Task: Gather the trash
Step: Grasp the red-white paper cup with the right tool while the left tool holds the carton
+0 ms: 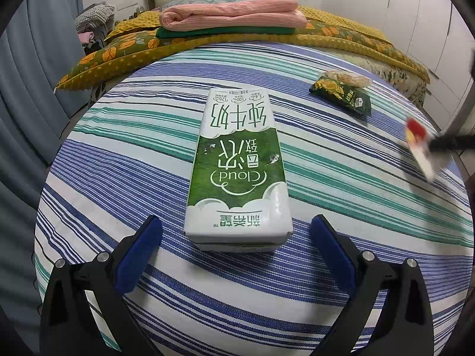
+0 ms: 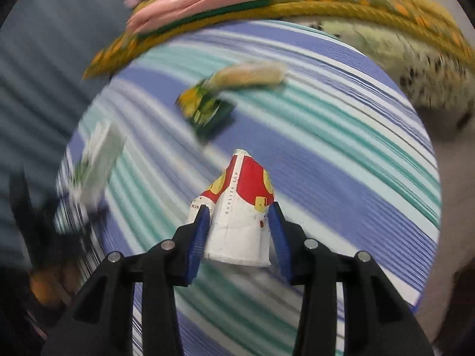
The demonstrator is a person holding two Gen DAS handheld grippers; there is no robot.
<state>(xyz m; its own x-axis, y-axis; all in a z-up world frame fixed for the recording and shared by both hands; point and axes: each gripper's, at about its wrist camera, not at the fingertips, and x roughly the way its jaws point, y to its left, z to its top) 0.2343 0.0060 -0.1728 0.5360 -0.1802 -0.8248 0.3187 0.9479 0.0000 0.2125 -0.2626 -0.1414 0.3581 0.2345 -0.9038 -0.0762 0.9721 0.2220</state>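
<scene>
Jaws: right gripper (image 2: 237, 231) clamps crushed paper cup (image 2: 237, 207), centre frame, blurred; thin wall could slip. Left gripper (image 1: 236, 237) wide apart, milk carton (image 1: 237, 169) lying on bed (image 1: 89, 178) just ahead; 1 finger could nudge it.

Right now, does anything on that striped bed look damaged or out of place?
Yes. The paper cup in the right gripper is crushed flat. A milk carton lies on its side on the striped sheet, ahead of the open left gripper, with two snack wrappers farther off.
</scene>
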